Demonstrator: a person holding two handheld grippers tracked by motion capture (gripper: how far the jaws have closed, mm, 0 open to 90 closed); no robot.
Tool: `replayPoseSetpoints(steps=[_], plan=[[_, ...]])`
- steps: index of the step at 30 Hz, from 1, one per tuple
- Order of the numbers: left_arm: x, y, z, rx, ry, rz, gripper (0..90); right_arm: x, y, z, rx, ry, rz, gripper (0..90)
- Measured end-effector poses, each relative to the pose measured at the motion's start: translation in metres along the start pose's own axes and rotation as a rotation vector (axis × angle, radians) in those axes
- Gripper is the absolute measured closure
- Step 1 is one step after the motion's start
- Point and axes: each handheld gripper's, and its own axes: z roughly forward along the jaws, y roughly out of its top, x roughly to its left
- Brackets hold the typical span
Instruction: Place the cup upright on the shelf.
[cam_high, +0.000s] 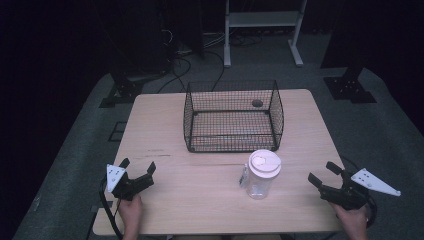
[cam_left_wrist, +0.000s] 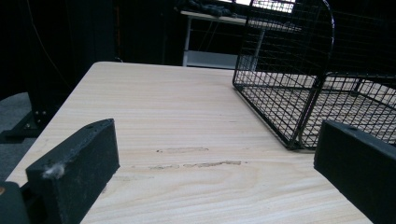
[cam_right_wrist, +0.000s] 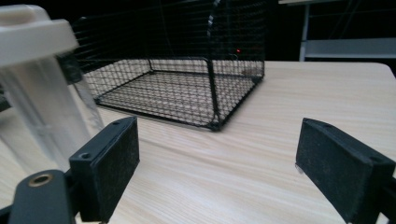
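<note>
A clear plastic cup (cam_high: 262, 175) with a white lid stands upright on the wooden table (cam_high: 200, 200), just in front of a black wire basket (cam_high: 232, 116). In the right gripper view the cup (cam_right_wrist: 37, 88) rises at the far left and the basket (cam_right_wrist: 173, 79) lies beyond. My left gripper (cam_high: 137, 166) rests open near the table's front left, its jaws wide apart with nothing between them. At the front right edge, my right gripper (cam_high: 325, 173) is open too, empty, a hand's width right of the cup. The left gripper view looks past the basket's (cam_left_wrist: 303, 88) near corner.
A white metal shelf frame (cam_high: 262, 30) stands on the floor behind the table. Black stand bases (cam_high: 350, 87) and cables lie on the grey floor at the back left and right. Bare tabletop (cam_left_wrist: 163, 116) stretches between the left gripper and the basket.
</note>
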Motion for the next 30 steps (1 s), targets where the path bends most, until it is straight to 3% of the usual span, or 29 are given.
replayPoseSetpoints(steps=[14, 15, 21, 30], plan=[[0.001, 0.0, -0.001, -0.004, -0.001, -0.003, 0.0, 0.034, 0.032, 0.002, -0.032, 0.156, -0.056, 8.8], [0.001, 0.0, -0.001, -0.003, -0.001, -0.005, 0.0, 0.041, 0.035, 0.004, -0.03, 0.186, -0.067, 6.6], [0.001, 0.0, -0.001, -0.008, 0.0, -0.006, 0.0, 0.063, 0.043, 0.014, -0.012, 0.261, -0.114, 6.5], [0.001, 0.0, -0.002, -0.013, 0.001, -0.007, 0.0, 0.076, 0.048, 0.033, 0.036, 0.325, -0.119, 2.9]])
